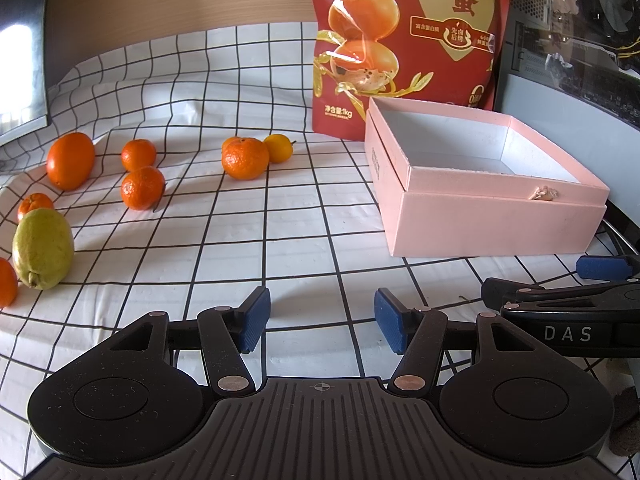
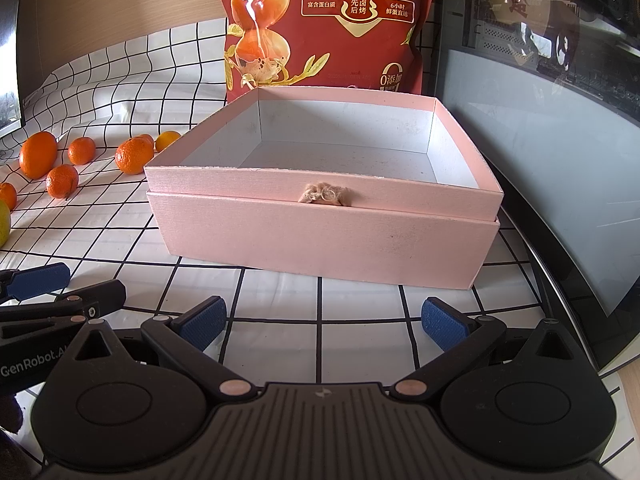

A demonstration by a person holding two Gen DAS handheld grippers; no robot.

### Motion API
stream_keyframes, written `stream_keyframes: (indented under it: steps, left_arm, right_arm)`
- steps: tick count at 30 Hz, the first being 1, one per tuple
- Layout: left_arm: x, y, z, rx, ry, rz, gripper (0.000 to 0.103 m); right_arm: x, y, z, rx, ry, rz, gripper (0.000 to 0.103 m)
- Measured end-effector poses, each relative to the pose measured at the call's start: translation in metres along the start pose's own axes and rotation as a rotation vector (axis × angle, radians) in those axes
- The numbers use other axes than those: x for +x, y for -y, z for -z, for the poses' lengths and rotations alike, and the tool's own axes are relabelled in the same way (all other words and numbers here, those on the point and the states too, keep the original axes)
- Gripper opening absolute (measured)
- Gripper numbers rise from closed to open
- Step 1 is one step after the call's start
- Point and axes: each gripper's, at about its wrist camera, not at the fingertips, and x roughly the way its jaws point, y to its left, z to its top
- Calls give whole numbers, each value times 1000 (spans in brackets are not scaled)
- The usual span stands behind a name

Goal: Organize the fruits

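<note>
Several oranges and tangerines lie on the checked cloth at the left, among them a large orange (image 1: 70, 160), two tangerines (image 1: 142, 188), a tangerine pair (image 1: 245, 158) and a small yellow citrus (image 1: 278, 147). A green pear-like fruit (image 1: 43, 248) lies at the near left. An open pink box (image 1: 486, 216) stands at the right; it fills the right wrist view (image 2: 320, 236) and is empty. My left gripper (image 1: 320, 322) is open and empty over the cloth. My right gripper (image 2: 324, 324) is open and empty just before the box; it also shows in the left wrist view (image 1: 560, 304).
A tall red snack bag (image 1: 404, 40) stands behind the box. A dark computer case (image 2: 560, 120) stands at the right. A monitor (image 1: 20, 48) stands at the far left. The checked cloth (image 1: 280, 220) covers the table.
</note>
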Motion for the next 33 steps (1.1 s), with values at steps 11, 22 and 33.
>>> stream_keyframes:
  steps: [11,22,33]
  left_arm:
    - [0,0,0,0,0,0,63]
    - [0,-1,0,-5,1,4,63]
    - [-60,-96,2,-124,129,118,47]
  right_arm:
    - [0,0,0,0,0,0,103]
    - [-1,3,-4,-26,-30,-28,103]
    - [-4,1,-4,-23,-67,-24,103]
